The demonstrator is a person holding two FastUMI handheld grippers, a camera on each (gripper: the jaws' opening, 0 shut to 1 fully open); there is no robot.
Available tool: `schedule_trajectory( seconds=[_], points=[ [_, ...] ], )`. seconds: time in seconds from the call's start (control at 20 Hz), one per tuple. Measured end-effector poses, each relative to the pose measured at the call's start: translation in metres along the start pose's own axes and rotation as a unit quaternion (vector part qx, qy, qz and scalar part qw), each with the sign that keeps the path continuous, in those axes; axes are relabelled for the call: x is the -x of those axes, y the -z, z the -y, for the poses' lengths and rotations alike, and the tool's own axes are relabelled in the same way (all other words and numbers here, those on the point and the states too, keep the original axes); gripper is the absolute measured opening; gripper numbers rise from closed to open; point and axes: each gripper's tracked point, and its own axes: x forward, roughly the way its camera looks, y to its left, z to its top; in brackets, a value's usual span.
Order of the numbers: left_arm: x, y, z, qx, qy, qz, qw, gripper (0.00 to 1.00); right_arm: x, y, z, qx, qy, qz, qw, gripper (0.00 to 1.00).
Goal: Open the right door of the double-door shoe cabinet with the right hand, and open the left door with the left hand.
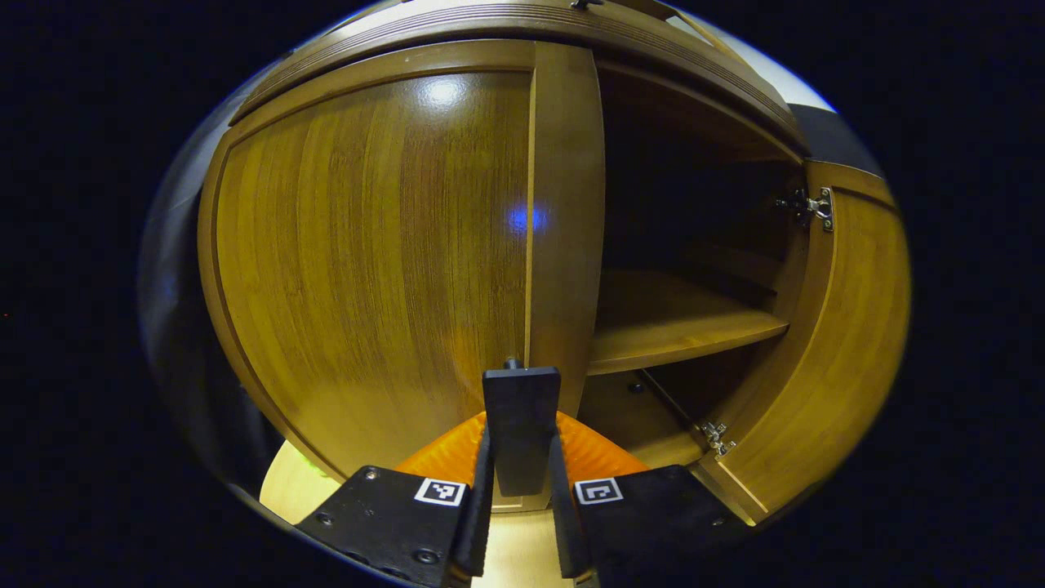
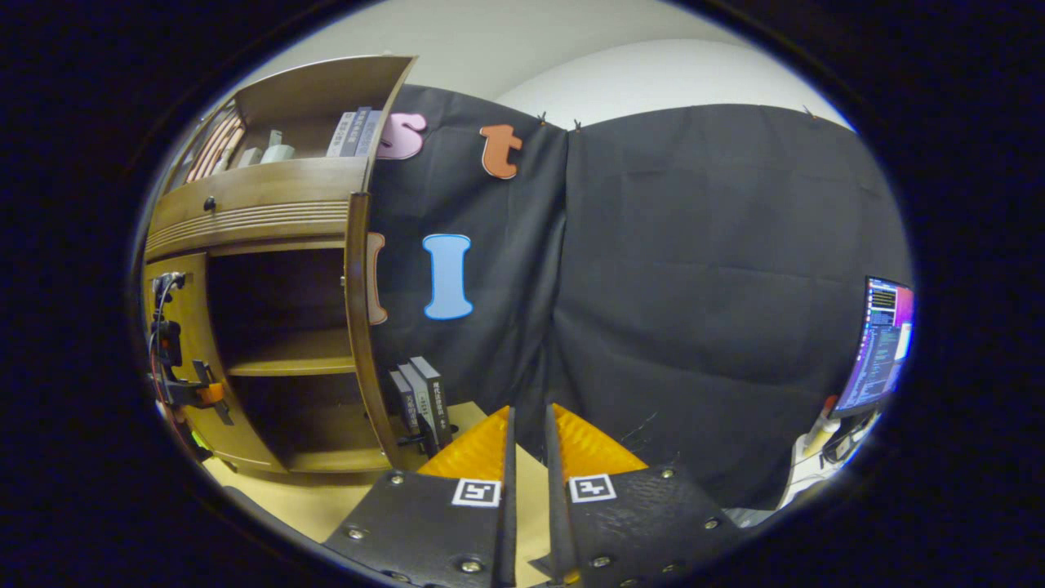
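Note:
The wooden shoe cabinet (image 1: 522, 33) stands close ahead in the left gripper view. Its left door (image 1: 367, 245) lies against the frame. My left gripper (image 1: 521, 445) is shut on that door's dark handle (image 1: 521, 404), one finger on each side. The right door (image 1: 824, 343) is swung wide open, baring an inner shelf (image 1: 678, 327). In the right gripper view the right door (image 2: 359, 327) is seen edge-on and the left gripper (image 2: 175, 384) shows small at the left door (image 2: 184, 327). My right gripper (image 2: 529, 445) is off the cabinet, facing the black cloth wall, shut with nothing between its fingers.
Several upright books (image 2: 420, 400) stand on the pale table (image 2: 310, 498) just right of the open door. More books (image 2: 351, 131) sit in the open top compartment. A lit monitor (image 2: 882, 343) stands at the far right.

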Motion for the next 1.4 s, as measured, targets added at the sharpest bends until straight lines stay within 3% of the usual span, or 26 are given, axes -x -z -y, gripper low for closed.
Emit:
schedule_trajectory(
  seconds=[0.1, 0.55, 1.4],
  points=[
    [0.004, 0.001, 0.001, 0.004, 0.002, -0.002, 1.000, 0.31, -0.001, -0.003, -0.002, 0.000, -0.006, 0.002, 1.000, 0.16],
    [0.050, 0.014, -0.006, 0.016, 0.002, 0.005, 1.000, 0.34, 0.000, -0.012, -0.012, 0.006, -0.040, 0.006, 0.999, 0.16],
    [0.118, 0.034, -0.033, 0.041, -0.020, 0.006, 0.999, 0.29, 0.018, -0.024, -0.048, 0.003, -0.104, 0.015, 0.994, 0.16]
  ],
)
